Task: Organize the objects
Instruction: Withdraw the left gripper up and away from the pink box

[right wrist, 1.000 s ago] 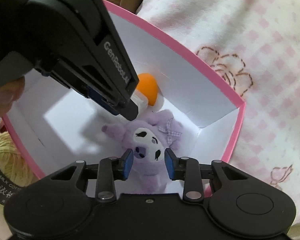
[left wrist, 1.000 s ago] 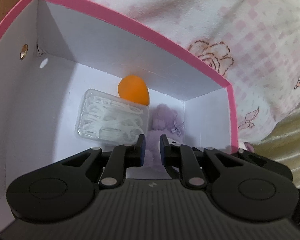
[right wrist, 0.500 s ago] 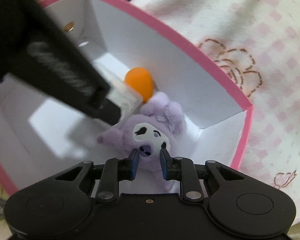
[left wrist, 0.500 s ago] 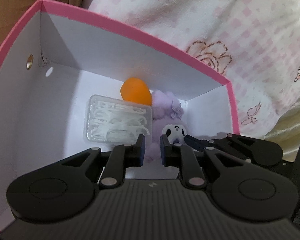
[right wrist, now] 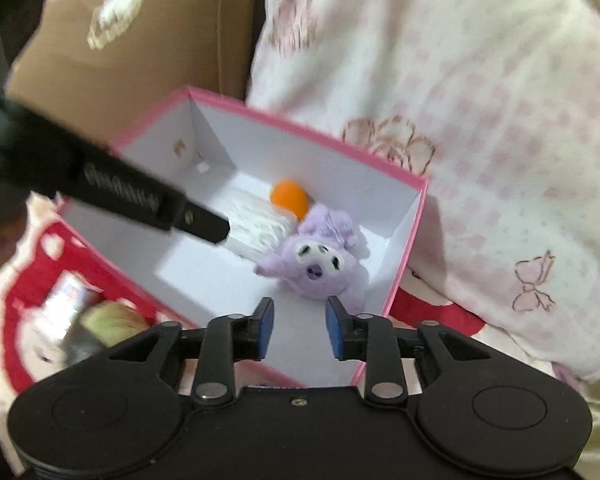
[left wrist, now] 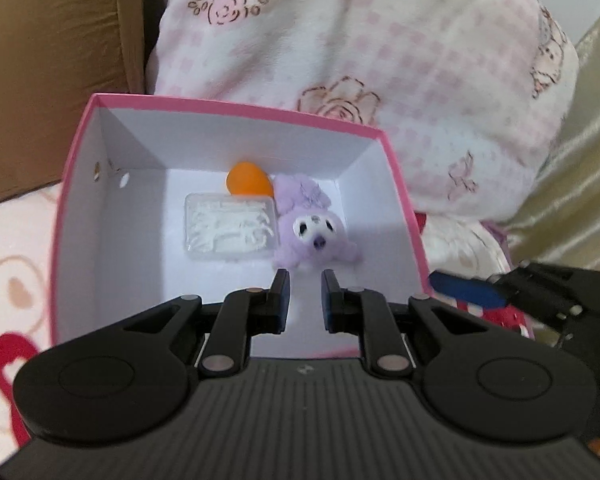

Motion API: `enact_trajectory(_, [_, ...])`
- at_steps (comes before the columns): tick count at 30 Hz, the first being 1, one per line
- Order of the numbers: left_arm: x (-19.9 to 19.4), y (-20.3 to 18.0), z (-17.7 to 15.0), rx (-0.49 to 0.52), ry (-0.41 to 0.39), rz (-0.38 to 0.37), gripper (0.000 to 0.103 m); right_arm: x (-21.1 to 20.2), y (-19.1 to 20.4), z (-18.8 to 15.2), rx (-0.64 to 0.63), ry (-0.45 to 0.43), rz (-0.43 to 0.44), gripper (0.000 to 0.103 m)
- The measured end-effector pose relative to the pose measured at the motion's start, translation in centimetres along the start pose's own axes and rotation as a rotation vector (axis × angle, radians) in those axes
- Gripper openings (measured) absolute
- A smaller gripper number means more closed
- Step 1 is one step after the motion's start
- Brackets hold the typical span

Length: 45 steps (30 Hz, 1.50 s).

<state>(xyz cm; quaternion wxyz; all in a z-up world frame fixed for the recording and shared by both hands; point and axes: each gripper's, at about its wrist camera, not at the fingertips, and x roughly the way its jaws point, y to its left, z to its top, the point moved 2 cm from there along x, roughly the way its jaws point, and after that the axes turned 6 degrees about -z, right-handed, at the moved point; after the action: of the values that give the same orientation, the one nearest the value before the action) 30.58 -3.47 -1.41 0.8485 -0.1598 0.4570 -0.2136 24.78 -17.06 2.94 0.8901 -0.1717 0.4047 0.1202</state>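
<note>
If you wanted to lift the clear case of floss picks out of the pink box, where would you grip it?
Come from above and pinch the floss pick case across its shorter sides. It lies flat on the box floor, with the plush close against one long edge.

The pink box [left wrist: 80, 184] is sitting open on the patterned bedding [left wrist: 440, 80]. Inside it, a purple plush toy [left wrist: 314, 232] is lying near the box's far right corner, an orange ball [left wrist: 247, 179] is resting against the far wall, and a clear case of floss picks [left wrist: 230, 227] is lying just left of the plush. The left gripper [left wrist: 304, 300] is hanging empty above the box's near side, its jaws closed to their narrowest. The right gripper's blue-padded finger [left wrist: 466, 290] is showing beyond the box's right wall.
</note>
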Motion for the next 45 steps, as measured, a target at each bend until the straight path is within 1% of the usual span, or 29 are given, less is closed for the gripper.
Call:
enact_trajectory(2, [-1.1,-0.8,-0.2,0.000,0.028,-0.011,0.014,-0.4,-1.3,-0.5,0.028,-0.004,0.004,0.042])
enact_trajectory(5, [-3.3,-2.4,-0.8,0.022,0.050,-0.019,0.015,-0.1,-2.3,-0.4,0.045,-0.004,0.023,0.042])
enact_trajectory(7, [-4.6,-3.7,-1.2,0.042,0.052,-0.007,0.016,-1.6,-2.3,-0.4,0.062,-0.010,0.045,0.042])
enact_trajectory(8, [-4.4,-4.5,-1.3,0.049,0.050,-0.003,0.017,-1.9,-2.3,-0.4,0.066,-0.013,0.047,0.042])
enact_trajectory(9, [-5.2,-4.9,-1.4,0.054,0.044,-0.001,0.017,-1.8,-2.2,-0.6,0.067,-0.015,0.044,0.042])
enact_trajectory(10, [-5.9,-5.0,-1.5,0.057,0.044,-0.001,0.017,-3.0,-2.2,-0.6,0.066,-0.018,0.042,0.042])
enact_trajectory(13, [-7.5,-5.4,-1.9,0.060,0.048,0.004,0.019,-4.7,-2.0,-1.0,0.076,-0.018,0.057,0.043])
enact_trajectory(14, [-7.9,-5.5,-2.2,0.063,0.055,0.009,0.019,-5.4,-2.0,-1.0,0.079,-0.024,0.066,0.046])
enact_trajectory(15, [-8.4,-5.5,-2.5,0.068,0.064,0.013,0.019,-6.2,-1.9,-1.1,0.081,-0.033,0.072,0.050])
enact_trajectory(19, [-10.3,-5.8,-3.9,0.102,0.092,0.034,0.021,-8.4,-1.6,-1.9,0.059,-0.060,0.080,0.057])
enact_trajectory(20, [-10.7,-5.7,-4.2,0.108,0.095,0.038,0.023,-8.9,-1.5,-2.0,0.058,-0.064,0.079,0.062])
enact_trajectory(21, [-11.2,-5.8,-4.6,0.111,0.098,0.039,0.026,-9.5,-1.5,-2.3,0.060,-0.067,0.083,0.070])
enact_trajectory(22, [-11.5,-5.8,-4.9,0.116,0.105,0.036,0.029,-10.1,-1.4,-2.6,0.061,-0.069,0.091,0.073])
enact_trajectory(23, [-11.7,-5.8,-5.1,0.127,0.117,0.030,0.036,-10.5,-1.2,-2.9,0.057,-0.067,0.105,0.079])
enact_trajectory(24, [-11.9,-5.8,-5.4,0.135,0.125,0.030,0.042,-10.8,-0.9,-3.0,0.035,-0.054,0.131,0.083])
enact_trajectory(25, [-12.1,-5.7,-5.7,0.136,0.127,0.040,0.042,-11.2,-0.5,-3.4,0.004,-0.046,0.156,0.083])
enact_trajectory(27, [-12.2,-5.7,-6.4,0.161,0.150,0.048,0.045,-12.0,0.0,-3.9,-0.012,-0.063,0.148,0.087])
enact_trajectory(28, [-12.3,-5.7,-6.7,0.157,0.152,0.052,0.046,-12.3,0.2,-4.2,-0.021,-0.059,0.146,0.088])
enact_trajectory(31, [-12.5,-5.4,-7.7,0.149,0.173,0.057,0.055,-13.0,0.6,-4.8,-0.018,-0.046,0.174,0.094])
enact_trajectory(32, [-12.6,-5.3,-8.1,0.145,0.177,0.061,0.062,-13.1,0.8,-5.0,-0.015,-0.040,0.187,0.098])
enact_trajectory(33, [-12.6,-5.2,-8.4,0.151,0.185,0.061,0.067,-13.2,1.0,-5.2,-0.016,-0.031,0.199,0.099])
enact_trajectory(35, [-12.7,-5.0,-8.9,0.146,0.191,0.069,0.069,-13.1,1.4,-5.6,-0.022,-0.026,0.206,0.099])
enact_trajectory(38, [-13.0,-4.5,-9.5,0.135,0.200,0.069,0.078,-12.9,2.1,-6.2,-0.030,-0.011,0.210,0.099])
enact_trajectory(39, [-13.2,-4.4,-9.7,0.130,0.198,0.072,0.082,-12.8,2.3,-6.4,-0.027,-0.007,0.217,0.099])
enact_trajectory(45, [-13.5,-3.3,-11.2,0.108,0.209,0.081,0.090,-12.9,3.3,-7.4,-0.017,0.009,0.270,0.099])
